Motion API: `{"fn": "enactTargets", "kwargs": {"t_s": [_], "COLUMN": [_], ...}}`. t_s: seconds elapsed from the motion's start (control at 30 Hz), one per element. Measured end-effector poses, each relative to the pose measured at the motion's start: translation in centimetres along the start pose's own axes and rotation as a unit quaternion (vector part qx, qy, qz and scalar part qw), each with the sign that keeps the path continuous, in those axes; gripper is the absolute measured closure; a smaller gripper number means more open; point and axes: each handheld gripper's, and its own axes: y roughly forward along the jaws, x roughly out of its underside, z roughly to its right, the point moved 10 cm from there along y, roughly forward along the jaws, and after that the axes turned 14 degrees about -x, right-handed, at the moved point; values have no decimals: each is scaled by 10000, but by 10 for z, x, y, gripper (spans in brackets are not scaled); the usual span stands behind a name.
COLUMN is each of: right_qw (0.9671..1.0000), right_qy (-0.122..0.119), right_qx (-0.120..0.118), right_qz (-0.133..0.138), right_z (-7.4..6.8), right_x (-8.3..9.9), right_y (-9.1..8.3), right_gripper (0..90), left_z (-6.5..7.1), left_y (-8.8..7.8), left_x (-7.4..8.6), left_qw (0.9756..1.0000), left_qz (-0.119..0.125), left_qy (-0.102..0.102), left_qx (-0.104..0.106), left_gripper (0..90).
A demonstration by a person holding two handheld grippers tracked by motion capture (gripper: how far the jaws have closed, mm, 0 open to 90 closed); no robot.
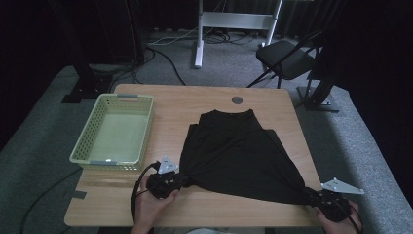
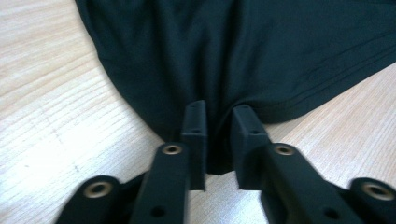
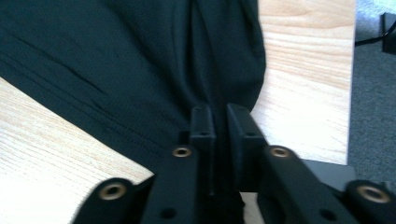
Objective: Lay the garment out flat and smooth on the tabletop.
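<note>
A black shirt [image 1: 234,156] is lying spread on the tabletop [image 1: 204,100], its near corners bunching between the fingers. The left gripper [image 2: 218,122] is standing narrowly parted with cloth in the gap. The right gripper [image 3: 220,120] is likewise narrow around cloth. A basket [image 1: 87,134] is sitting to the left.

Wooden table [image 1: 214,100]: black garment [image 1: 234,151], green basket [image 1: 114,129]
</note>
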Motion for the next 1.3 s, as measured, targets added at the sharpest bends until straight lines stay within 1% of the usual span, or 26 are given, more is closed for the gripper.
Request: {"fn": "enactTargets", "kwargs": {"t_s": [0.03, 0.1, 0.13, 0.17, 0.2, 0.3, 0.33, 0.37, 0.43, 0.5, 0.53, 0.57, 0.67, 0.7, 0.83, 0.97, 1.1, 1.17, 1.3], "right_qw": [10000, 9999, 9999, 9997, 9996, 9991, 9989, 9988, 9987, 9987, 9987, 9988, 9991, 9991, 9991, 9991, 9994, 9994, 9995], "right_qy": [10, 5, 2, -7, -14, -9, -4, 19, 96, 141, 149, 133, 76, 41, 95, 143, 123, 162, 208], "right_qx": [-5, -28, -19, -16, -2, -13, 5, 22, 43, 83, 156, 177, 218, 243, 254, 275, 265, 259, 210], "right_qz": [13, 100, 139, 232, 297, 432, 473, 483, 506, 493, 456, 430, 360, 344, 338, 278, 168, 154, 147], "right_z": [0, 1, 1, 2, 3, 4, 7, 9, 15, 21, 25, 26, 30, 31, 38, 43, 43, 44, 46], "right_x": [-1, -4, -6, -11, -14, -22, -24, -25, -26, -26, -26, -26, -27, -28, -32, -33, -31, -30, -30], "right_y": [1, 2, 1, 1, 0, 0, 2, 4, 10, 16, 20, 23, 32, 34, 42, 49, 55, 56, 56], "right_gripper": [758, 711, 695, 677, 657, 636, 627, 619, 608, 591, 587, 585, 580, 579, 568, 565, 555, 544, 528], "left_z": [-1, -4, -8, -8, -12, -18, -20, -23, -27, -31, -31, -35, -39, -39, -41, -43, -45, -45, -45], "left_y": [0, -1, -2, -2, -4, -6, -5, -3, 4, 11, 11, 19, 32, 36, 47, 54, 59, 60, 62], "left_x": [0, -1, -1, -1, -3, -6, -7, -8, -9, -11, -11, -13, -16, -16, -18, -18, -16, -17, -18], "left_qw": [10000, 10000, 9999, 9999, 9998, 9995, 9994, 9993, 9990, 9987, 9987, 9981, 9975, 9974, 9970, 9965, 9958, 9958, 9960], "left_qz": [-1, 24, 52, 52, 97, 157, 166, 159, 107, 99, 99, 87, -14, -37, -125, -189, -252, -228, -211], "left_qy": [-1, -40, -63, -63, -121, -219, -236, -226, -277, -330, -330, -464, -550, -569, -555, -613, -647, -680, -613], "left_qx": [-13, -51, -96, -96, -115, -161, -183, -238, -334, -373, -373, -407, -433, -431, -517, -534, -591, -574, -617], "left_gripper": [706, 668, 655, 632, 624, 593, 583, 579, 569, 556, 533, 521, 518, 515, 506, 480, 468, 464, 464]}}
